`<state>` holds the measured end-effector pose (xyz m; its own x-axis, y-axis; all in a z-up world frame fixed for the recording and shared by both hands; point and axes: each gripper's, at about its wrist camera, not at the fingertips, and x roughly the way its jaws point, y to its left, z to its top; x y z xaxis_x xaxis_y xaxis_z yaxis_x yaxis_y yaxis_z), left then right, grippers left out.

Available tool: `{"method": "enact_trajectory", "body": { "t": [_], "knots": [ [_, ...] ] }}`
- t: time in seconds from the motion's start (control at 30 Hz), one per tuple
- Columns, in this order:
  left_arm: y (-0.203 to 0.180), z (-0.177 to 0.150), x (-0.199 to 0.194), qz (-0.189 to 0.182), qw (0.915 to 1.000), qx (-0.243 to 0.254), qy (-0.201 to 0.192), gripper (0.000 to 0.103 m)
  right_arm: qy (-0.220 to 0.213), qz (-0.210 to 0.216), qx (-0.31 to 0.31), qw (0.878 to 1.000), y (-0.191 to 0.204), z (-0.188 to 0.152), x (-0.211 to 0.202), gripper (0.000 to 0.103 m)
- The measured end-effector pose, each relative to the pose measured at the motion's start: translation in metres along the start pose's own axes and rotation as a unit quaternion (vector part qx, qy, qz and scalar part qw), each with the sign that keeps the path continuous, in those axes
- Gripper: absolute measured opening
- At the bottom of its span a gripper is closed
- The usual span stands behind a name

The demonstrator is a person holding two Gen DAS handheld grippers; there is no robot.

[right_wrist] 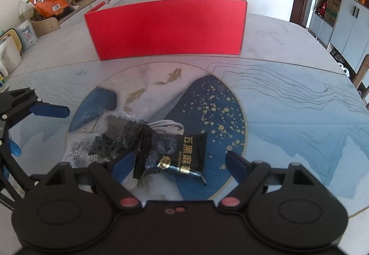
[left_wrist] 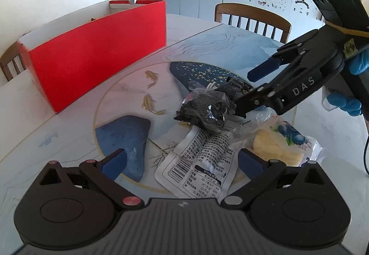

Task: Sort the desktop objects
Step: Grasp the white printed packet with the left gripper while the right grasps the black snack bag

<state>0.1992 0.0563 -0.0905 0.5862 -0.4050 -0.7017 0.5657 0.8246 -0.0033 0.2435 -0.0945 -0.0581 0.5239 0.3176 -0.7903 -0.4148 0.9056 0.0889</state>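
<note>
**While both grippers hang spread over the pile: entry for the first pick**

Item 1, black snack packet [right_wrist: 177,158]: gold lettering, lies mid-table on the dark blue part of the round inlay, between the spread fingers of the right gripper [right_wrist: 180,165]. Pads not touching it. Likely first pick.

Item 2, clear bag w/ dark contents [left_wrist: 205,109]: touching item 1 on its left side in the right wrist view, partly over a white printed sachet [left_wrist: 196,169].

Item 3, white cable [right_wrist: 166,128]: coiled just behind items 1 and 2, partly hidden.

Item 4, yellow snack in clear wrapper [left_wrist: 276,149]: at the near side of the pile, just beside the left gripper [left_wrist: 182,162], which is also spread and empty, w/ the sachet below it.

Destination (judged): red box [right_wrist: 166,31], open top, toward the far edge of the table [right_wrist: 288,93], well apart from the pile.

Handling notes:
- Centre the packet between the pads before closing; its crimped end overlaps the bag, so a grip too far left may drag item 2 along.
- Wrappers are thin and slippery; pinch the body, not the edge.
- Keep the grippers apart; they work close together here.
</note>
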Motion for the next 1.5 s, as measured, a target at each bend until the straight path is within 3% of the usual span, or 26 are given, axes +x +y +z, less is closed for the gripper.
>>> {"method": "enact_trajectory", "body": {
  "t": [0.37,0.63,1.2,1.5],
  "knots": [
    [-0.003,-0.006,0.013,-0.007,1.0000,0.000,0.001,0.103,-0.003,-0.034,0.017,0.999,-0.016,-0.001,0.005,0.085],
    [-0.013,-0.007,0.014,-0.005,0.9989,0.045,-0.014,0.102,-0.004,-0.046,0.030,0.998,-0.027,-0.002,0.005,0.085],
    [-0.025,-0.014,0.009,-0.009,0.9962,0.067,-0.055,0.076,-0.003,-0.065,0.031,0.997,-0.025,-0.004,0.015,0.081],
    [-0.021,-0.012,0.010,0.023,0.9966,0.055,-0.056,0.070,-0.009,-0.073,0.032,0.997,-0.023,-0.002,0.013,0.061]
  ]
}}
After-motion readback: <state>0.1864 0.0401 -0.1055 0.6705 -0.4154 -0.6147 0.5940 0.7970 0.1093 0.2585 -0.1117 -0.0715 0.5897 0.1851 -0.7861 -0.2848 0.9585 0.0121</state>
